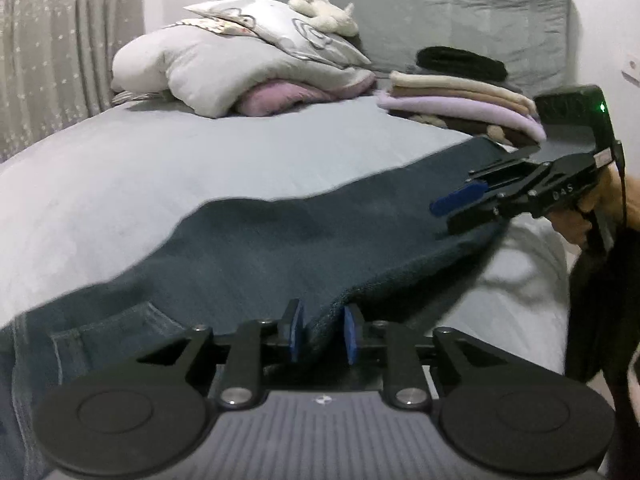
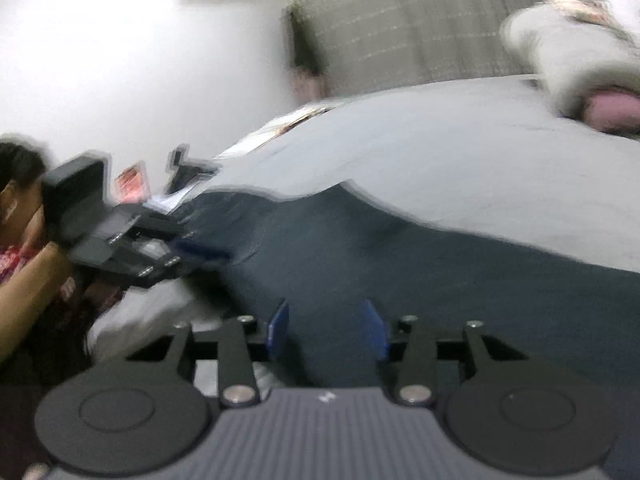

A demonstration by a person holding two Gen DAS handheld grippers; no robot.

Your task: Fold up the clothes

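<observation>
In the left wrist view, the left gripper (image 1: 322, 332) sits low in the foreground, its two blue pads (image 1: 297, 330) a narrow gap apart. The near edge of the dark jeans (image 1: 280, 248) runs up between them, but whether the pads actually pinch the cloth cannot be told. The jeans lie spread across the pale grey bed (image 1: 140, 168), a stitched back pocket showing at lower left. At the right, the right gripper (image 1: 460, 204) reaches in level from the side, its fingers pointing left over the far end of the jeans; a blue pad shows there, and the person's hand (image 1: 580, 220) wraps the handle behind it. Its opening is not readable from here. Beyond it a stack of folded clothes (image 1: 460, 100) rests near the headboard (image 1: 460, 8), and a heap of pillows (image 1: 248, 60) lies to the left.

In the right wrist view, which is blurred, the right gripper (image 2: 326, 328) stands with its fingers well apart, the jeans (image 2: 400, 264) lying between and beyond them without being clamped. The left gripper (image 2: 200, 250) comes in from the left, held by the person's bare forearm (image 2: 28, 284), its tip touching the jeans' edge. The pillows (image 2: 572, 48) appear at upper right.
</observation>
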